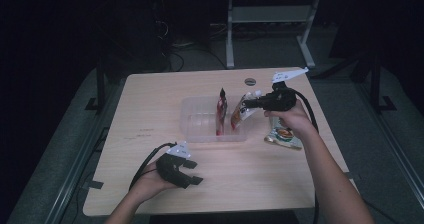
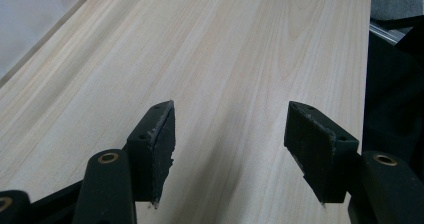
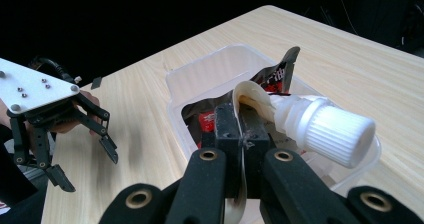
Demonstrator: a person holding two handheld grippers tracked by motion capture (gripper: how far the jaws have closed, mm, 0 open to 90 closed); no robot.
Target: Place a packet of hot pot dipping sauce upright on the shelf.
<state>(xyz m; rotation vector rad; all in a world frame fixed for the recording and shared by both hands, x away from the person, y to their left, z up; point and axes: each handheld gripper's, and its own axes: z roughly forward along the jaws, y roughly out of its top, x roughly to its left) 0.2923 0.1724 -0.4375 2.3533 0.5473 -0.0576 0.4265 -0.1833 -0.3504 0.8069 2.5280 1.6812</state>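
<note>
My right gripper (image 1: 248, 104) is shut on the top edge of an orange and white spouted pouch (image 1: 241, 113), holding it over the right end of a clear plastic bin (image 1: 192, 129). In the right gripper view the pouch's white screw cap (image 3: 330, 132) sticks out beside the closed jaws (image 3: 242, 134). A red and black pouch (image 1: 220, 111) stands upright inside the bin. My left gripper (image 1: 192, 171) rests open near the table's front left, with bare wood between its fingers (image 2: 157, 144).
A green food pouch (image 1: 283, 136) lies flat on the table right of the bin, under the right hand. A round grommet (image 1: 250, 81) sits near the far edge. Table legs and cables stand on the floor beyond.
</note>
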